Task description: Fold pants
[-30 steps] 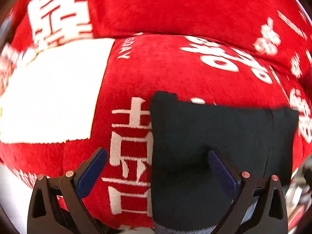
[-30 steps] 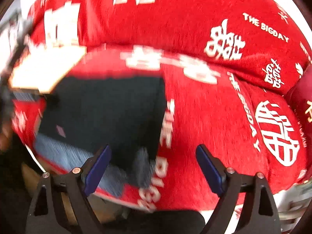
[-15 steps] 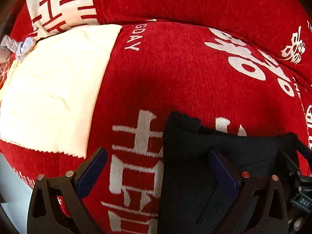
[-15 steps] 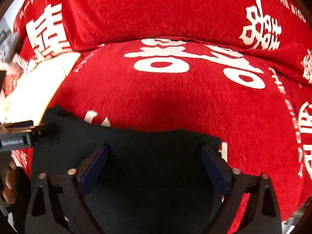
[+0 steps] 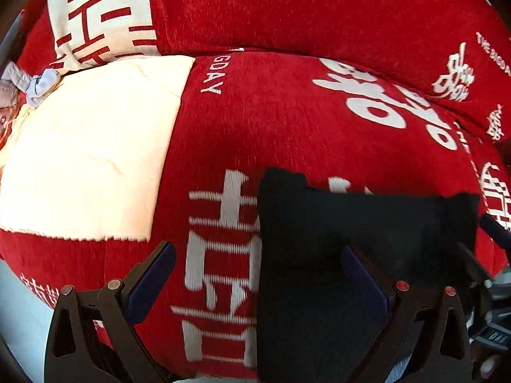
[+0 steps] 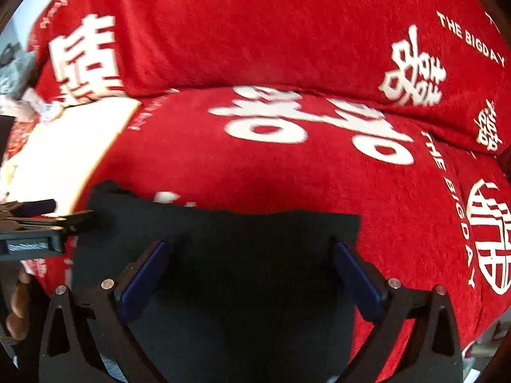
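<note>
Pants (image 6: 230, 255): 1 black folded bundle, long axis left-right on red cover (image 6: 287, 172); left gripper (image 5: 258, 277) open, right gripper (image 6: 249, 268) opening above it.

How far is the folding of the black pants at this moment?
Mostly done, it seems: the black pants lie as a flat rectangle on the red cushion. In hand: nothing is gripped. The left gripper is open above their left edge; the right gripper is opening above them, pads not pressing. Left: perhaps a last fold or smoothing; the near end is hidden.
</note>
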A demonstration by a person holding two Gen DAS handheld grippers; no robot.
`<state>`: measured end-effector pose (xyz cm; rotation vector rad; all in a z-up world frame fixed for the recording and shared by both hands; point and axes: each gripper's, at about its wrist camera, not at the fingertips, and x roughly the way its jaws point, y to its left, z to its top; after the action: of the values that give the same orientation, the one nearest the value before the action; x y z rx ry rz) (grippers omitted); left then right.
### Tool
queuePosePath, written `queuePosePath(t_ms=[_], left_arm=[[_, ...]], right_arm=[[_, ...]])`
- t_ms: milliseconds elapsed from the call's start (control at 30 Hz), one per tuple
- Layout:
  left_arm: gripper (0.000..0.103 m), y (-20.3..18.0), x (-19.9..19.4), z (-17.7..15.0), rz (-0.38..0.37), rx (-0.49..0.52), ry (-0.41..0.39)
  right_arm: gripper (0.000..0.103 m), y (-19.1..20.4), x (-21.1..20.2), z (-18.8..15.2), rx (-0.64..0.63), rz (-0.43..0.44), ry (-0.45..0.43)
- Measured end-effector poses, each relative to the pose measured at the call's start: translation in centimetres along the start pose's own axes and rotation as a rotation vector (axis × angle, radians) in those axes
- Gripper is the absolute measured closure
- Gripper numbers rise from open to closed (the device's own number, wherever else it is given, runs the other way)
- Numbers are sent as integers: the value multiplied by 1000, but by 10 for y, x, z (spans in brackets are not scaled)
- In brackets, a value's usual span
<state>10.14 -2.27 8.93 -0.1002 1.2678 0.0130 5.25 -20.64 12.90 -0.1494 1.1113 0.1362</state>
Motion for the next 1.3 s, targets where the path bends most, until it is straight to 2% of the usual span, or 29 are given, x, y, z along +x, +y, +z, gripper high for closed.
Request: queuePosePath(t_ms=[100,200,300,400,533,600,667,767,833,967,1067,1100,1167,1233,1300], left_arm=[[0,-4,6,-9,36,41,-3],[0,0,19,-12,15,16,21],[0,3,13,-12,-3,1,20],[0,1,-2,-19,20,33,-14],[0,9,-22,-46,-41,41,-36],[0,13,-23,-60,-45,48,-41],[0,14,-16,-69,-20,64,-25],[0,21,8,-78,32,65,39],[0,33,3,-81,-5,13,35],[0,42,-18,-85,-64,2,-27],[0,30,-18,-89,-156,19,-19],[0,22,-14,-91,-158,44,-7],[0,9,-3,-96,-118,96,9],[0,7,1,-98,-115,96,15],[0,12,-1,-96,-126,78,25]], right_arm=[[0,15,15,-6,-45,-14,35],[0,14,41,-10,-40,-61,97],[0,16,32,-6,-40,-80,108],[0,22,10,-12,-63,-97,74],[0,30,-22,-37,-70,-107,29],[0,32,-31,-54,-68,-98,24],[0,36,-29,-71,-93,-124,42],[0,28,-12,-93,-118,-170,100],[0,23,-19,-95,-106,-172,81],[0,14,-45,-98,-71,-178,35],[0,15,-54,-105,-50,-141,-4],[0,16,-52,-107,-48,-135,-6],[0,11,-37,-112,-30,-159,40],[0,-2,-21,-121,15,-191,110],[0,-19,-20,-130,81,-148,131]])
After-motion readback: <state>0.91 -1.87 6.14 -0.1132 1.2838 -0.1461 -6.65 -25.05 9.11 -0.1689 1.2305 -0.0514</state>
